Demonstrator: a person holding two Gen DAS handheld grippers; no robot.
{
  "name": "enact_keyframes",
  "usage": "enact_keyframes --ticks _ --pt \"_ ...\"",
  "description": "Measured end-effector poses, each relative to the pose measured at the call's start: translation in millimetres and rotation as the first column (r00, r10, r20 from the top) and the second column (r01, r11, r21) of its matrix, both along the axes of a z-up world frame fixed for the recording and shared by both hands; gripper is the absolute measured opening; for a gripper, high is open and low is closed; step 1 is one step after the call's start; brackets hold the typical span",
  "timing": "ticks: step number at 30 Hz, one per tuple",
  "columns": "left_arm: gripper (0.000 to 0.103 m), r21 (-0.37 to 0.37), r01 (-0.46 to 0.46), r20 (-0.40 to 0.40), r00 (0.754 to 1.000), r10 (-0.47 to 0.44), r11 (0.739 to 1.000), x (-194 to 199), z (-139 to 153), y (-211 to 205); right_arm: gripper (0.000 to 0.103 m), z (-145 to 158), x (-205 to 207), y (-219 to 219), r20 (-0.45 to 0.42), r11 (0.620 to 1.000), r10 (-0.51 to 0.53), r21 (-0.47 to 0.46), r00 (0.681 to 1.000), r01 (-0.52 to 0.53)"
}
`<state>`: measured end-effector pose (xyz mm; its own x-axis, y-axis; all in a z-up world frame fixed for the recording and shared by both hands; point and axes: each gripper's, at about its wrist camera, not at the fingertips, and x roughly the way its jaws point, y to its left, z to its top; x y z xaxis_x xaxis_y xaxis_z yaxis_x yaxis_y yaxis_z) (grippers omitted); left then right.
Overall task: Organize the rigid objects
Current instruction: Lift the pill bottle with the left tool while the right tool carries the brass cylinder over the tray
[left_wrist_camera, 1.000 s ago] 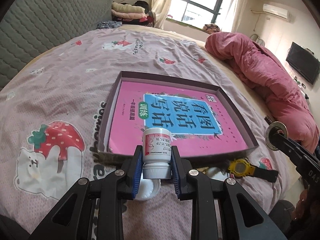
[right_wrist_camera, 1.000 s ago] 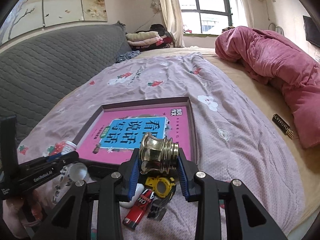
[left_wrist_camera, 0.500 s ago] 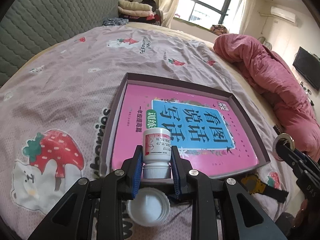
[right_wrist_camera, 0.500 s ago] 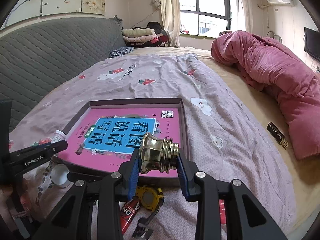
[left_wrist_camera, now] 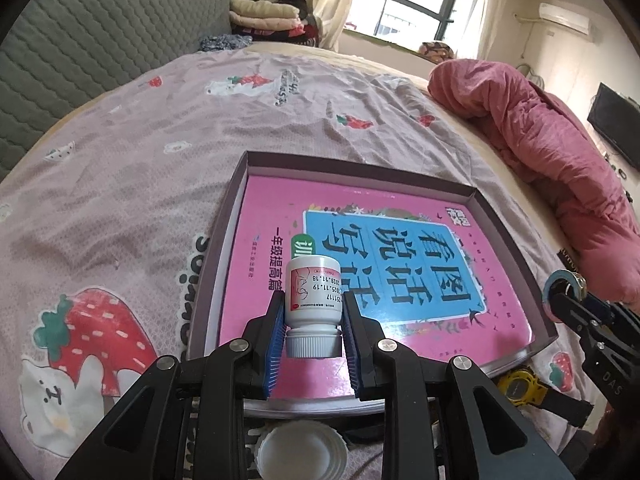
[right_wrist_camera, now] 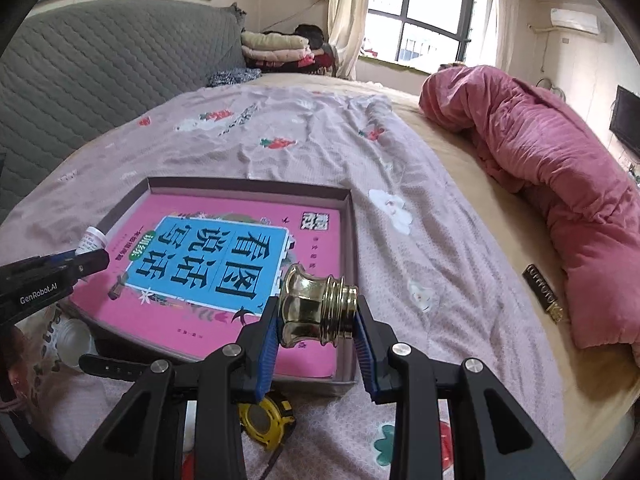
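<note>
A shallow purple-walled tray (left_wrist_camera: 508, 224) (right_wrist_camera: 348, 216) lies on the bed with a pink and blue book (left_wrist_camera: 400, 248) (right_wrist_camera: 212, 264) flat inside it. My left gripper (left_wrist_camera: 313, 320) is shut on a small white pill bottle (left_wrist_camera: 314, 292), cap toward the camera, held over the tray's near left part. That bottle (right_wrist_camera: 93, 240) shows at the left in the right wrist view. My right gripper (right_wrist_camera: 318, 312) is shut on a brass knob-like fitting (right_wrist_camera: 318, 308), lying sideways over the tray's near right corner. The fitting (left_wrist_camera: 562, 282) appears at the right edge of the left wrist view.
A yellow watch (left_wrist_camera: 520, 388) (right_wrist_camera: 264, 420) lies on the sheet in front of the tray. Nearby is a white lid (left_wrist_camera: 300, 450). A small dark bar (right_wrist_camera: 542, 294) rests beside a pink quilt (right_wrist_camera: 560, 176) on the right. A grey headboard (right_wrist_camera: 100, 64) stands at the left.
Both grippers have moved forward over the tray, each keeping hold of its object. The watch and white lid now sit lower in the views. The brass fitting has rolled slightly.
</note>
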<state>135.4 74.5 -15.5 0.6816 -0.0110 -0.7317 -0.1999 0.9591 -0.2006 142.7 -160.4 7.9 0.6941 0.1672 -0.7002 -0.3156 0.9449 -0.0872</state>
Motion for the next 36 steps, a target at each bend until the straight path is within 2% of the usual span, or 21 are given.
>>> enact_keyframes --ticks 3,11,17,27,36 --pt "0.027 0.009 0.005 -0.010 1.000 -0.005 1.000 1 -4 1 0.035 -5 5 1 -0.023 1.000 -0.009 0.001 1.000 0.009" --pt "0.027 0.019 0.020 -0.054 0.998 -0.019 1.000 6 -15 0 0.035 -20 11 16 -0.035 0.988 -0.005 -0.152 0.999 0.000" --pt "0.027 0.019 0.019 -0.060 0.998 -0.018 1.000 7 -18 1 0.035 -28 16 20 -0.073 0.982 -0.014 -0.189 0.997 0.000" --pt "0.027 0.034 0.022 -0.069 0.997 -0.019 0.999 8 -21 1 0.035 -31 20 1 -0.164 0.998 -0.043 -0.053 0.986 0.035" --pt "0.027 0.049 0.016 -0.077 0.997 -0.012 0.999 9 -22 2 0.035 -30 14 -1 -0.178 0.998 -0.047 -0.038 0.983 0.041"
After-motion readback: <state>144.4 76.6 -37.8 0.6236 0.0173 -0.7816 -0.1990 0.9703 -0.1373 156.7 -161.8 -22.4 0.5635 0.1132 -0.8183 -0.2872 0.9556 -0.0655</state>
